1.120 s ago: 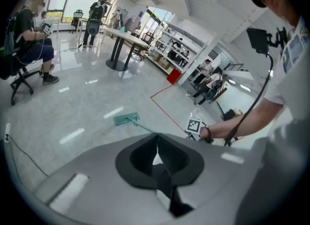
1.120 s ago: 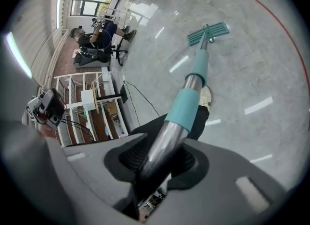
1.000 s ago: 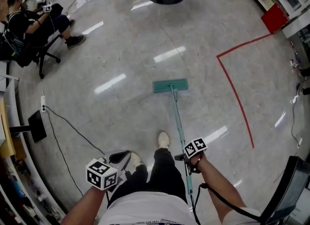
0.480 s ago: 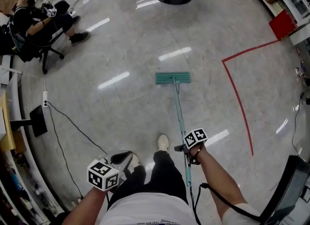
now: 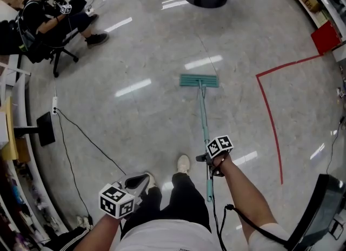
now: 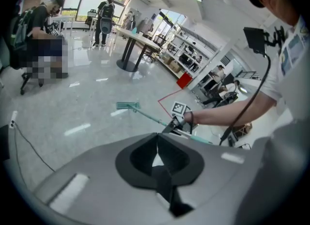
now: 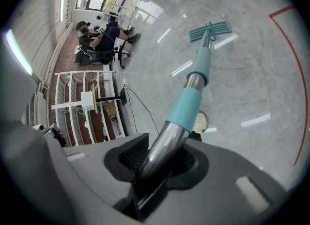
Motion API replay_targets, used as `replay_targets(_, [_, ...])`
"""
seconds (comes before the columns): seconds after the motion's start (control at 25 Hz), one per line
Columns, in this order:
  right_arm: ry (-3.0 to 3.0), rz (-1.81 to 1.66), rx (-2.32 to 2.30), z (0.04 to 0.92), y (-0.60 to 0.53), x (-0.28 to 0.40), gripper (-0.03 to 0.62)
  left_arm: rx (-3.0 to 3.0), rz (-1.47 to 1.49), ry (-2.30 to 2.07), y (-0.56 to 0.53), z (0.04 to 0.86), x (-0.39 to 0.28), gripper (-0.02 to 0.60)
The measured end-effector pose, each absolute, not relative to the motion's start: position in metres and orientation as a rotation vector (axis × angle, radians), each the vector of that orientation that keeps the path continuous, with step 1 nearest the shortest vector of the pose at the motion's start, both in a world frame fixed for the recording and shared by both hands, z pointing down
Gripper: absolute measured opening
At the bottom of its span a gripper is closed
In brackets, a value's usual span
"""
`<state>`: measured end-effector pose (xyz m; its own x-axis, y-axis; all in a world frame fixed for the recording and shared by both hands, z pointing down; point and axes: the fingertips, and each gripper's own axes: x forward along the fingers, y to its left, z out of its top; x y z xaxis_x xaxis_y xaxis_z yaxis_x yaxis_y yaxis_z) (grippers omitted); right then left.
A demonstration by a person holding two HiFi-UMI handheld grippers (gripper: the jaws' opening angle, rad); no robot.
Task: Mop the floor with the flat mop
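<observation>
Here the right tongs [image 5: 208, 163] clamp the metal handle [image 5: 204, 123], pads pressed on both sides of it. The handle slants forward and down to the green mop head [image 5: 199, 80], lying flat on the grey floor [image 5: 135, 55] ahead of the shoe [image 5: 184, 164] and left of the red tape [image 5: 273, 125]. The left tongs [image 5: 135, 181] sit low beside the leg, closed up and empty.

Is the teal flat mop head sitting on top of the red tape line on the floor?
No, the teal flat mop head rests on bare grey floor, clearly apart from the red tape line to its right.
</observation>
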<state>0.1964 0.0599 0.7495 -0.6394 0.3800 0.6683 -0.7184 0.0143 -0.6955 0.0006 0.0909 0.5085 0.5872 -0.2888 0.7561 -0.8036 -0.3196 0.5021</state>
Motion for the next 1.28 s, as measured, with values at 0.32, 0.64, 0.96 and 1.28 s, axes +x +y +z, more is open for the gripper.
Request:
replay_targets(0.32, [-1.502, 1.706, 0.362, 0.761, -0.001, 0.194, 0.118, 1.842, 0.685, -0.914, 0.087, 0.514, 0.005, 0.006])
replay_targets(0.64, [-1.509, 1.686, 0.381, 0.774, -0.056, 0.186, 0.118, 1.823, 0.702, -0.954, 0.087, 0.516, 0.002, 0.006])
replay_targets(0.96, [-1.507, 1.684, 0.460, 0.781, -0.102, 0.196, 0.109, 1.805, 0.688, -0.972, 0.097, 0.519, -0.007, 0.006])
replay_targets(1.28, [-1.550, 1.757, 0.509, 0.761, -0.083, 0.188, 0.101, 1.832, 0.670, -0.937, 0.111, 0.522, -0.015, 0.006])
